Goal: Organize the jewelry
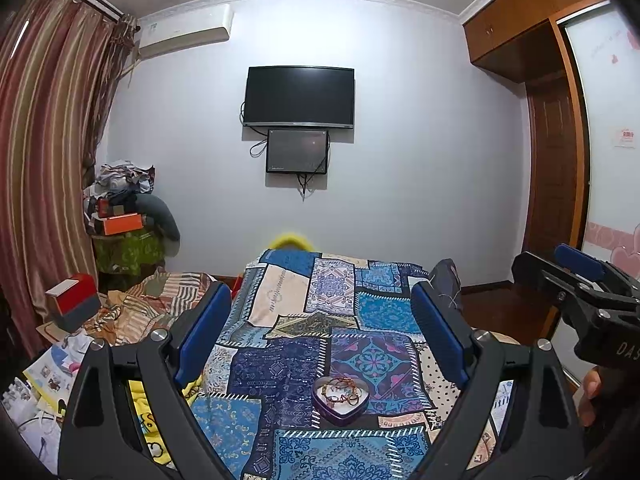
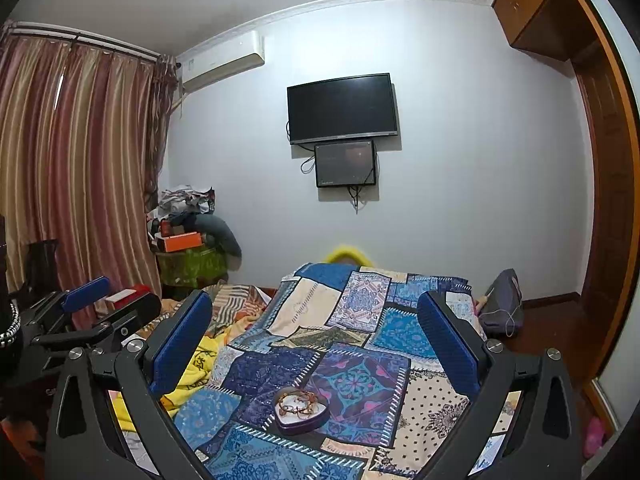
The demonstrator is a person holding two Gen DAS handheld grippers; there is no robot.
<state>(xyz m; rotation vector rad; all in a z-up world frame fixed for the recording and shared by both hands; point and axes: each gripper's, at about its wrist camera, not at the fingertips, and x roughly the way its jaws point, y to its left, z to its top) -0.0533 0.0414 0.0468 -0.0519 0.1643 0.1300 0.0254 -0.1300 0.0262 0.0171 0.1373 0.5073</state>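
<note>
The left gripper (image 1: 320, 320) has its two blue pads (image 1: 204, 332) spread far apart, and nothing is between them. Just below it and a little toward its right pad, close in front, sits one small purple heart-shaped tin (image 1: 341, 400) on the patchwork bedspread (image 1: 280, 300). The jewelry (image 1: 340, 390) is inside the tin: thin gold and brown rings and bangles, all piled up. They are too small and tangled to count for sure. It looks like a few loops.

The right gripper (image 2: 316, 336) is also wide apart and holds nothing. The same tin (image 2: 301, 410) is just below it, a bit toward its left pad.

So I count two grippers, one tin, and one little heap of jewelry. No lid or other box for sorting shows near either gripper.

What could go wrong? The loops look hooked together, so pulling one out could drag the others along and spill them onto the bedspread. The busy pattern would make a small ring hard to find. The pads are big and the pieces are thin, so a pinch could miss or slip. The bed is soft, so a push on the tin's edge could tip it. Both grippers are close side by side, so they could bump if they go for the tin together.
</note>
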